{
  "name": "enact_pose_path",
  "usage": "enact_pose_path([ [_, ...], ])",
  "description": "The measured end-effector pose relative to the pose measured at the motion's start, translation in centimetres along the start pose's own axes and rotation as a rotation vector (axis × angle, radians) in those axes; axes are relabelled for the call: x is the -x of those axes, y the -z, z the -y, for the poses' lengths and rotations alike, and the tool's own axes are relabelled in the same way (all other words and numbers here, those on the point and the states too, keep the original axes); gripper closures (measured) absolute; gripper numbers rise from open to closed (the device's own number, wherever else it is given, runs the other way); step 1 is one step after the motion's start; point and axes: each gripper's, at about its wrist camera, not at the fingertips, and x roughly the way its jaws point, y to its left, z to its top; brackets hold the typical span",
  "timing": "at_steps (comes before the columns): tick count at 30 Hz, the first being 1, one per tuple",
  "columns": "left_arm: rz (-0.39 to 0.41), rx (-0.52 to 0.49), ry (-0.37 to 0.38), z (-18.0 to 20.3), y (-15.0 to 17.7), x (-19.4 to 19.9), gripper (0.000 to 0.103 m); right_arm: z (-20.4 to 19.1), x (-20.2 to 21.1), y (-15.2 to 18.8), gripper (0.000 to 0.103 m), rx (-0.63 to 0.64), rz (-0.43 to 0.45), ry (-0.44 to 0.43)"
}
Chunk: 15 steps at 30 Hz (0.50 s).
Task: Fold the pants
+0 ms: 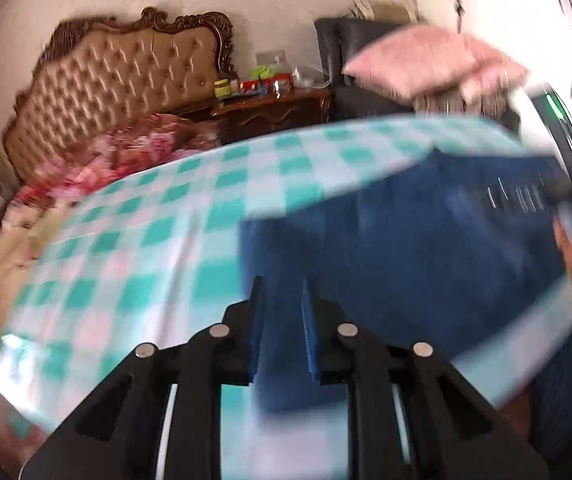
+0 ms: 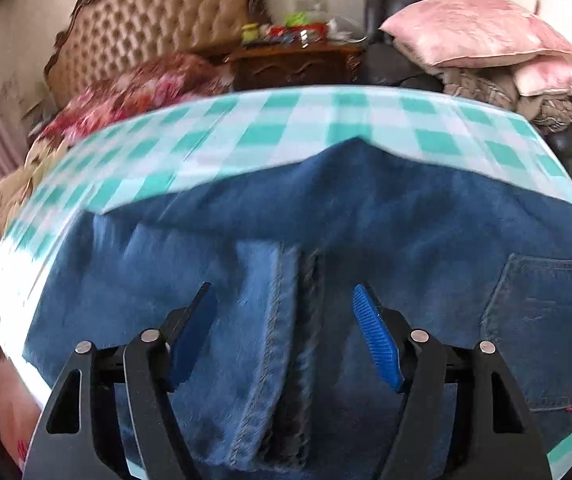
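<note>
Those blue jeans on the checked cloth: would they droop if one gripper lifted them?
Probably: the jeans already lie in soft folds, so they look floppy. The thick seams suggest some weight. They would likely drag the checked cloth rather than glide.

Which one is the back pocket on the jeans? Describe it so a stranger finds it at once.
Start at the table with the green-and-white checked cloth. The blue jeans lie spread across it. The back pocket is the stitched patch at their right end in the right wrist view, right of the right gripper; only it has an outlined seam and a small red tag at its lower corner.
</note>
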Motion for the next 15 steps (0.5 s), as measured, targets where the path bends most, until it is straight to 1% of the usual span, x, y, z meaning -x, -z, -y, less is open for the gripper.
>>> enact_pose_path([
  [1, -0.034, 0.017, 0.056, -0.2, -1.3, -2.5, 0.088, 0.0, -0.4, -0.1, 0.045, 0.007, -0.010, 0.012],
  [2, -0.059, 0.043, 0.087, -0.6, -2.1, -4.3, 0.089, 0.1, -1.2, -0.3, 0.047, 0.014, -0.032, 0.037],
  [4, -0.168, 0.111, 0.144, -1.6, -3.4, -9.4, 0.089, 0.6, -2.6, -0.5, 0.051, 0.013, -0.077, 0.048],
  [5, -0.220, 0.139, 0.115, -2.4, -3.4, -11.5, 0.090, 0.9, -3.1, -0.5, 0.051, 0.009, -0.087, 0.035],
  [6, -0.256, 0.170, 0.100, -3.1, -3.4, -12.8, 0.099, 0.9, -3.2, -0.5, 0.053, 0.022, -0.082, 0.036],
  [8, -0.261, 0.258, 0.131, -4.7, -3.3, -13.6, 0.101, 0.8, -3.3, -0.5, 0.053, 0.041, -0.074, 0.038],
  [9, -0.262, 0.297, 0.116, -5.0, -3.2, -13.4, 0.101, 0.9, -3.3, -0.5, 0.053, 0.036, -0.072, 0.033],
  [10, -0.250, 0.310, 0.084, -5.1, -3.2, -12.9, 0.101, 1.1, -3.3, -0.5, 0.053, 0.023, -0.073, 0.023],
  [11, -0.214, 0.320, 0.047, -4.9, -3.0, -11.8, 0.099, 1.7, -2.8, -0.6, 0.053, -0.018, -0.061, 0.004],
  [12, -0.186, 0.332, 0.053, -5.0, -2.9, -10.8, 0.092, 2.3, -2.3, -0.7, 0.052, -0.056, -0.038, -0.004],
  [14, -0.163, 0.353, 0.055, -5.0, -2.1, -9.2, 0.085, 3.3, -1.5, -0.9, 0.052, -0.084, -0.011, 0.022],
  [15, -0.158, 0.365, 0.038, -5.1, -1.3, -8.3, 0.083, 3.5, -1.4, -1.0, 0.052, -0.081, -0.010, 0.023],
])
